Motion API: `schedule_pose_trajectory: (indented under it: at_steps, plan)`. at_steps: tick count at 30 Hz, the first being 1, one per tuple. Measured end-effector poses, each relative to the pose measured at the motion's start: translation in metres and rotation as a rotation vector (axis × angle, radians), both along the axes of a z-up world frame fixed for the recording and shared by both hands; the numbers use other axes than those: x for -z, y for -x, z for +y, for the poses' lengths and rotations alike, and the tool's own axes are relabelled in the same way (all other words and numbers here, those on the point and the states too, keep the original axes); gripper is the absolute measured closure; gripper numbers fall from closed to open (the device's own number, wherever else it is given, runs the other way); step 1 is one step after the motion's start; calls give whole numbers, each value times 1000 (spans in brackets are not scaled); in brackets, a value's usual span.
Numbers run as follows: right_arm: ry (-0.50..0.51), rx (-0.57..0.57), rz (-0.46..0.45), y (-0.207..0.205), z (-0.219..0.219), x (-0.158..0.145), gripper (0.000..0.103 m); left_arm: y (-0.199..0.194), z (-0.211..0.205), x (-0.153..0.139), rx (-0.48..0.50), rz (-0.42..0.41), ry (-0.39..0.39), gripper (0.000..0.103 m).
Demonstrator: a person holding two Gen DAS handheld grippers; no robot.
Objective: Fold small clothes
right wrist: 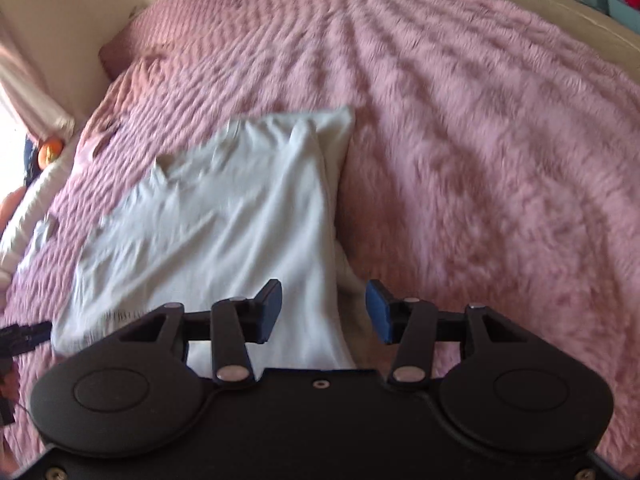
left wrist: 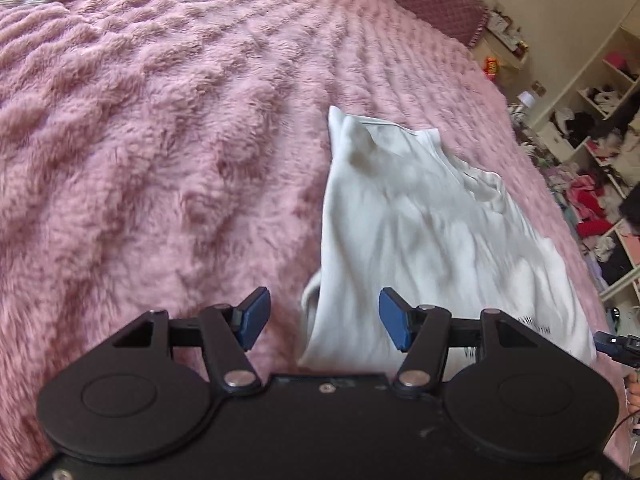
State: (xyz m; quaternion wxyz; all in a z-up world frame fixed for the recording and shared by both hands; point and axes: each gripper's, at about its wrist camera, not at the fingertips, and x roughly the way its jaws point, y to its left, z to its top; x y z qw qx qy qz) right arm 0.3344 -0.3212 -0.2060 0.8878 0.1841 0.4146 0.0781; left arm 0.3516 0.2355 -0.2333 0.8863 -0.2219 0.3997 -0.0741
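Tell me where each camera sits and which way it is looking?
Left wrist: rides on the left gripper, looking forward and down over the white shirt on the pink blanket; its open blue fingers show.
Right wrist: rides on the right gripper, looking down at the same white shirt; its open fingers show.
Shared: shirt, blanket, and each glimpses the other gripper.

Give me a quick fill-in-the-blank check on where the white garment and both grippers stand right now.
1. The white garment lies on a fluffy ____ blanket.
2. The jaws of the left hand-held gripper stand ____, with nothing pinched.
3. The fingertip pads of the right hand-held gripper are coloured ____.
4. In the left wrist view, shelves of clutter show at the ____ edge.

Missing words: pink; open; blue; right
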Motion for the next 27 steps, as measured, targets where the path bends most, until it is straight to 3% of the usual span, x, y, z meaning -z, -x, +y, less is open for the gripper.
schedule_pose_trajectory:
  at_steps: [13, 14, 16, 17, 19, 23, 27]
  plan:
    - [60, -34, 22, 2, 19, 19, 56, 3, -18, 21, 30, 9, -31, 45]
    - [62, -40, 27, 1, 20, 20, 60, 2, -19, 21, 34, 5, -45, 47]
    - [71, -57, 35, 1, 22, 20, 73, -2, -27, 21, 53, 2, -90, 76]
    - [87, -59, 35, 0, 23, 19, 76, -4, -30, 22, 61, 6, -109, 79]
    - [108, -74, 35, 0, 26, 18, 94, -7, -33, 23, 78, 11, -126, 97]
    - [129, -92, 12, 3, 28, 7, 96, -10, -35, 13, 74, 0, -138, 99]
    - [86, -122, -27, 14, 16, -14, 98, -13, -37, -11, 132, -8, -214, 100]
